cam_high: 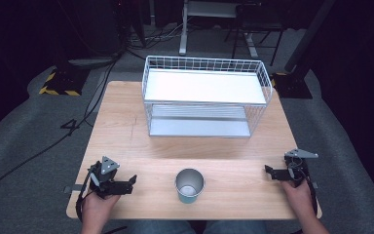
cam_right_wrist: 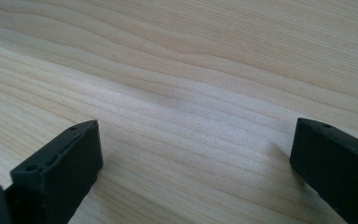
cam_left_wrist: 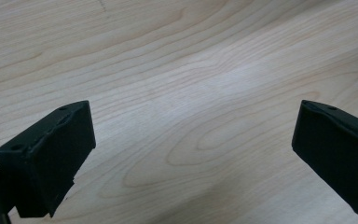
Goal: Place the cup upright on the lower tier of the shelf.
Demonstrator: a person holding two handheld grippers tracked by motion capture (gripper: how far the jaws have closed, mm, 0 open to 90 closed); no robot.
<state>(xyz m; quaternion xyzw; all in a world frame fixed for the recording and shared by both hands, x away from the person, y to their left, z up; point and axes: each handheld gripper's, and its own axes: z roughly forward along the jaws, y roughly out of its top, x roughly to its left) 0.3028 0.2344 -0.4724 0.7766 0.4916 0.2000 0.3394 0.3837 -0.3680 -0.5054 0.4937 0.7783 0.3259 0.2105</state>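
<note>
At the near edge of the wooden desk (cam_high: 126,126), the left gripper (cam_high: 126,184) rests at the left corner, held by a hand (cam_high: 96,207); its fingers (cam_left_wrist: 51,158) stand wide apart with bare wood between them. The right gripper (cam_high: 271,171) rests at the right corner, its fingers (cam_right_wrist: 60,172) likewise spread wide over bare wood. Between the two, near the front edge and apart from both, a metal cup (cam_high: 190,185) with a teal base stands upright, mouth open. Farther back, at the far half of the desk, stands a white two-tier wire rack (cam_high: 205,95). Beyond it lie grey floor (cam_high: 24,141) and black cables (cam_high: 53,141).
</note>
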